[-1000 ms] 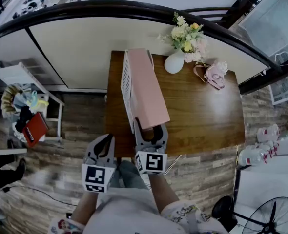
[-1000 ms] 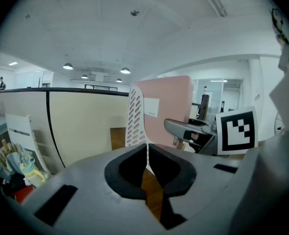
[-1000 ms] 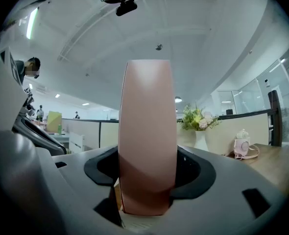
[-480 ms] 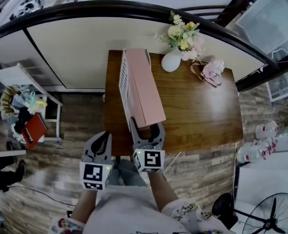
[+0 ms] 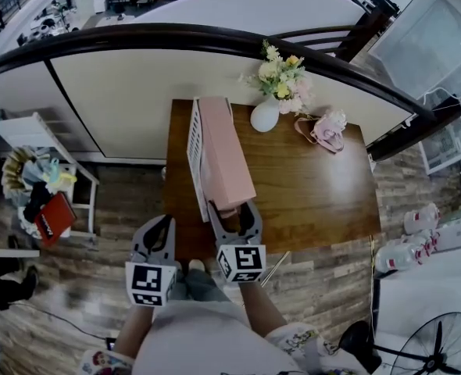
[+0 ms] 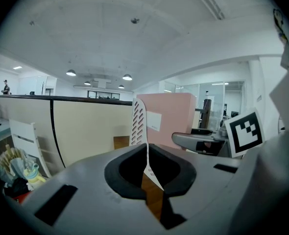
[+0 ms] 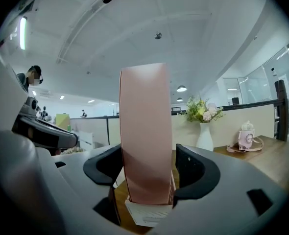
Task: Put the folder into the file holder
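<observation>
My R gripper (image 5: 233, 211): jaws clamped on near end of pink folder (image 5: 224, 151), which stands upright in white slotted file holder (image 5: 193, 141) on table (image 5: 316, 186). My L gripper (image 5: 165, 223): jaws pressed together, empty. Vase (image 5: 264, 116) holds flowers (image 5: 281, 75).

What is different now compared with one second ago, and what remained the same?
The pink folder now appears to stand more upright, closer to the slotted wall of the file holder. The right gripper stays clamped on the folder's near end. The left gripper stays shut and empty by the near corner of the table. The vase did not move.
</observation>
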Available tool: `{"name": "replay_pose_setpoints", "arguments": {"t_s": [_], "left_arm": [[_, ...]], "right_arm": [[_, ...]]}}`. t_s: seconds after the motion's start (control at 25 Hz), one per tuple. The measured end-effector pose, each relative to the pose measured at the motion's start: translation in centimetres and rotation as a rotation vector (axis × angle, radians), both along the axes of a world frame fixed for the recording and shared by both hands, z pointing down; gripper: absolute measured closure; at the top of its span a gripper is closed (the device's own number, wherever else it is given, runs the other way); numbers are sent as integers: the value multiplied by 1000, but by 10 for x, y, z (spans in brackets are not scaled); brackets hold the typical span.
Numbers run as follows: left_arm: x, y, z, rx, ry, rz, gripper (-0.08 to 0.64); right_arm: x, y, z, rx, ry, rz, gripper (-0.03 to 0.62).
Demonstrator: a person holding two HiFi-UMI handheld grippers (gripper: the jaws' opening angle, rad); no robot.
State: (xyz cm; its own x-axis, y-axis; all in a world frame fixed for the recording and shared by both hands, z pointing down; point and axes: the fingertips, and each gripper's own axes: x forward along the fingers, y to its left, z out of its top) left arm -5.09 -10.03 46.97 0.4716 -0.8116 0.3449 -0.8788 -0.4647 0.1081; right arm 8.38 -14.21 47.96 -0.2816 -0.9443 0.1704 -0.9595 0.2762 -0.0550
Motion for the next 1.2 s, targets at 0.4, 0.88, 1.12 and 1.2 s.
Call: {"name": "replay_pose_setpoints", "arguments": {"t_s": [0.4,0.88,1.12,1.2], "left_arm": [[-11,6,-30,72,8,-20,546],[2,21,-46,91,17,52,546],[10,29,-45,74,22,97,546],[13,33,-44,65,24,111,546]], "right_arm": [[5,30,-31,-16,-19,-100,302],[23,75,-52,-80,-88,-179,302],[30,85,-57,-87,-106,-174,398],[32,87,-56,-92,-106,-173,446]]}}
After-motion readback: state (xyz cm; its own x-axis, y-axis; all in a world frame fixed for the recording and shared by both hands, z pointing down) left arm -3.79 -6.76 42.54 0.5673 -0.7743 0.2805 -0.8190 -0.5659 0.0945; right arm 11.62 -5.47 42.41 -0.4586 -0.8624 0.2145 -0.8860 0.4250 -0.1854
